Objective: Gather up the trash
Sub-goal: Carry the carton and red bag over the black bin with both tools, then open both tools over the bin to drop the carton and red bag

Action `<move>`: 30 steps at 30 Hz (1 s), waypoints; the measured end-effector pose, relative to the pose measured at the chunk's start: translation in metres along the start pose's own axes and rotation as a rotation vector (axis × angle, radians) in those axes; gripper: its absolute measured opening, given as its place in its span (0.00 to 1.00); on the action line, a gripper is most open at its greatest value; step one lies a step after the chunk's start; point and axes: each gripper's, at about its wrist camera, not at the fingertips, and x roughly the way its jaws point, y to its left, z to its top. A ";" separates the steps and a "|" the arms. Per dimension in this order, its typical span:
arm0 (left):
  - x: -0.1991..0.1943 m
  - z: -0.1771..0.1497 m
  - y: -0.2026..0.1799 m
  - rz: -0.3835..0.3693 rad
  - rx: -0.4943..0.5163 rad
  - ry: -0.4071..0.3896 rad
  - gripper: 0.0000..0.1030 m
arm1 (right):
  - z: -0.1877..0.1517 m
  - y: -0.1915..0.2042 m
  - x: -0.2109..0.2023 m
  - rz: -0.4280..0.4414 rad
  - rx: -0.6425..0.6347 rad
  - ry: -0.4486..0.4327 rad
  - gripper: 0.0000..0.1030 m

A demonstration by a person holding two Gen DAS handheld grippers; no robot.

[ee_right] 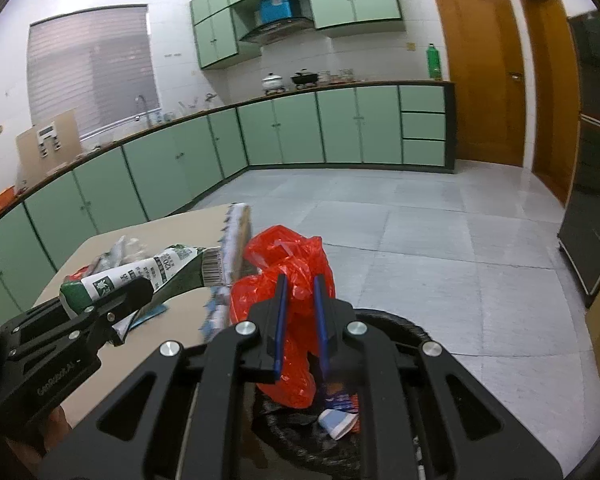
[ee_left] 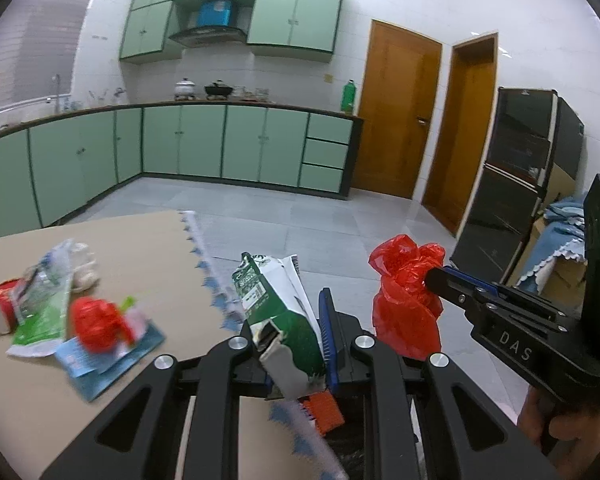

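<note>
Left tool is clamped on a green-and-white carton, held off the desk's right edge. Right tool pinches a red plastic bag, which hangs over a black-lined bin that has wrappers inside. More trash lies toward the desk's left edge: a red can, a green wrapper, a red wad.

both wrist views close behind their claws, facing green cabinets, sharing table
</note>
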 end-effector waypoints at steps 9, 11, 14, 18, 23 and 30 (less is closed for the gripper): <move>0.054 0.001 -0.020 -0.044 0.031 0.058 0.18 | -0.010 -0.040 0.027 -0.050 0.034 0.031 0.12; 0.065 -0.001 -0.023 -0.049 0.033 0.079 0.18 | -0.012 -0.046 0.036 -0.054 0.040 0.045 0.12; 0.081 -0.002 -0.025 -0.054 0.031 0.106 0.18 | -0.018 -0.055 0.049 -0.062 0.053 0.067 0.12; 0.100 -0.004 -0.028 -0.061 0.032 0.144 0.18 | -0.024 -0.071 0.065 -0.065 0.080 0.098 0.12; 0.117 -0.005 -0.030 -0.073 0.027 0.186 0.20 | -0.027 -0.084 0.081 -0.064 0.106 0.127 0.21; 0.125 -0.004 -0.027 -0.085 -0.012 0.210 0.40 | -0.031 -0.095 0.088 -0.081 0.144 0.132 0.38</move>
